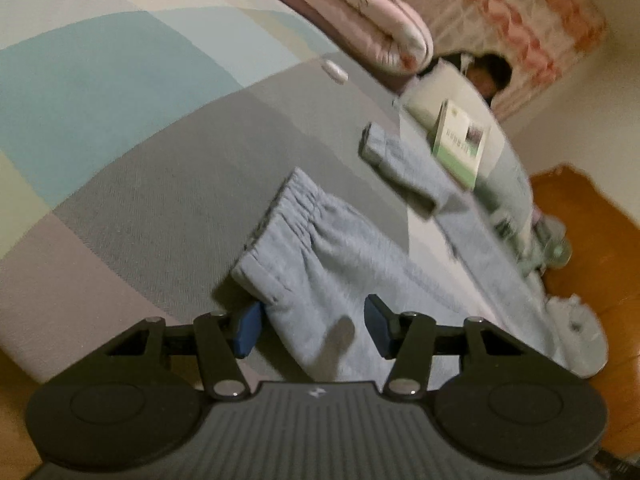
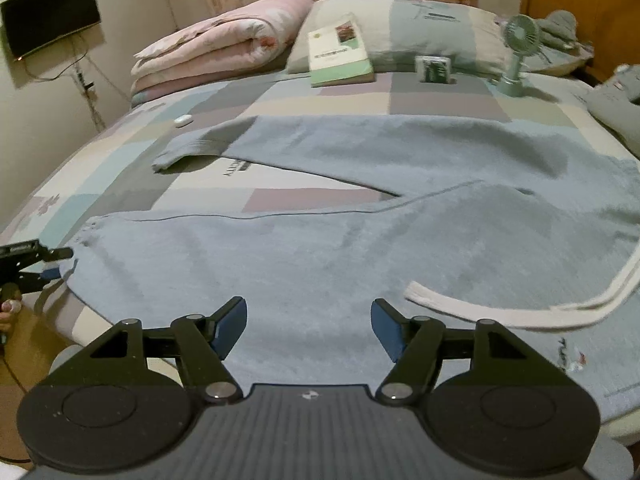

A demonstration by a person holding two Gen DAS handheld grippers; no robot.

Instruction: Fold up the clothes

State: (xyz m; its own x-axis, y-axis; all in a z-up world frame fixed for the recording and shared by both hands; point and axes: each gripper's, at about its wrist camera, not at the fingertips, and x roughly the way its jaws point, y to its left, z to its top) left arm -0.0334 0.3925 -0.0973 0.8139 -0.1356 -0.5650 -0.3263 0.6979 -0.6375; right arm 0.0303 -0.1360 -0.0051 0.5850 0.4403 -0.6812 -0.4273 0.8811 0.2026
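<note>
Light-blue sweatpants [image 2: 360, 248] lie spread on a patchwork bed [image 2: 120, 152], legs splayed apart. The left hand-held gripper [image 1: 312, 328], jaws spread, straddles a leg cuff [image 1: 280, 232]; the right hand-held gripper [image 2: 308, 332] hovers spread near the drawstring [image 2: 520, 312]. Likely next: pinching cloth to fold. Only the right view shows a fan [image 2: 518, 52]; the left view is blurred

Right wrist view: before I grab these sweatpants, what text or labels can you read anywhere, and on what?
"CITY" – dark print, seen upside down, on the bedsheet; letters before it are hidden under the sweatpants.
Book cover: a printed line, too small to read.
Small green box: print too blurred to read.
Sweatpants' small embroidered mark: unreadable.
</note>
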